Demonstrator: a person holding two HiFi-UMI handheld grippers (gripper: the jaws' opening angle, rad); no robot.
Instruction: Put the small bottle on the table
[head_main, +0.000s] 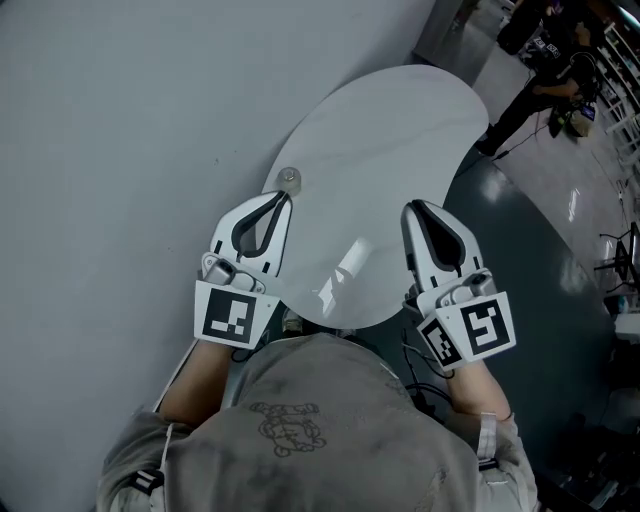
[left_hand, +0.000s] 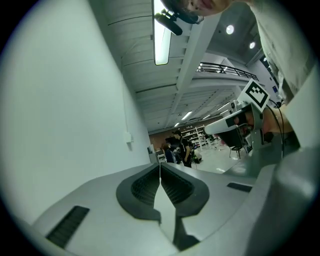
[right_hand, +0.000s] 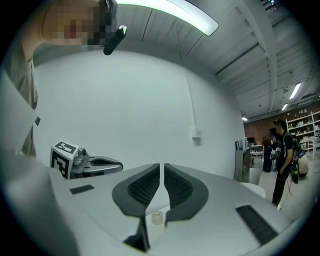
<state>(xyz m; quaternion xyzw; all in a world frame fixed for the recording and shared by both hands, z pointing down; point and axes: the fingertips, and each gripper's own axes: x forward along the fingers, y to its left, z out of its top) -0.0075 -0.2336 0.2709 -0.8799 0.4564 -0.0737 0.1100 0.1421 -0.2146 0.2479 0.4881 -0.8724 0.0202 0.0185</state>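
Note:
The small bottle (head_main: 288, 180) stands upright at the far left edge of the white oval table (head_main: 400, 130), seen from above as a pale round cap. My left gripper (head_main: 283, 197) hovers just short of it, jaws shut and empty; in its own view the left gripper (left_hand: 160, 167) shows its ribbed pads meeting with nothing between them. My right gripper (head_main: 411, 206) is over the table's right edge, well away from the bottle. In the right gripper view the right gripper (right_hand: 162, 167) is shut and empty, and the bottle (right_hand: 157, 217) shows low on the table beyond the jaws.
A plain pale wall (head_main: 120, 120) runs close along the table's left side. Dark glossy floor (head_main: 540, 250) lies to the right. People and equipment (head_main: 550, 45) stand at the far right, and a person (right_hand: 282, 150) stands by shelving in the right gripper view.

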